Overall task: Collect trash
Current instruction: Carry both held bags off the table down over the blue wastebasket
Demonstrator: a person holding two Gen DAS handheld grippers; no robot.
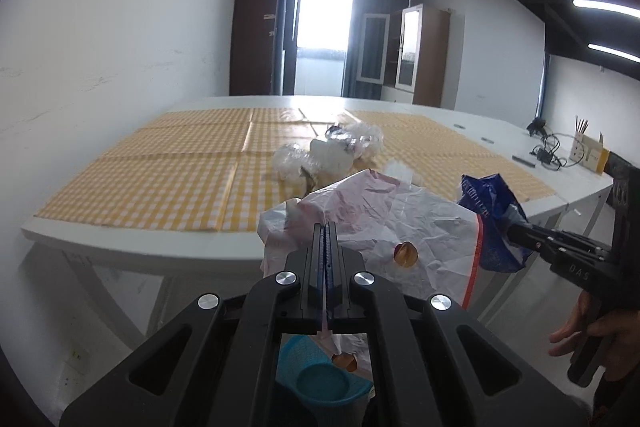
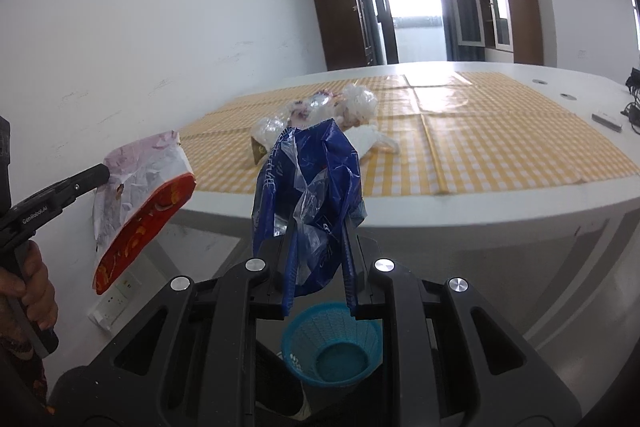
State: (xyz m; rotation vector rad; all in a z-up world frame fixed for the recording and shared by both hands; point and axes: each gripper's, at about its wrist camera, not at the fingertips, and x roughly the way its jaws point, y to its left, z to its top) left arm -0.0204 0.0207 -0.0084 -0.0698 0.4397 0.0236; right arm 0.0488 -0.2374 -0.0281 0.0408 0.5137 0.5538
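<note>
My left gripper is shut on a crumpled white and red wrapper, held in the air before the table edge; it also shows in the right wrist view. My right gripper is shut on a blue plastic bag, also seen in the left wrist view. A blue mesh trash basket stands on the floor below both grippers, also seen in the left wrist view. More trash, clear plastic wraps and white paper, lies on the checked tablecloth.
The white table stands against the left wall. Cables and a small box lie at its far right end. A wall socket is low on the left wall. Cabinets and a bright door are at the back.
</note>
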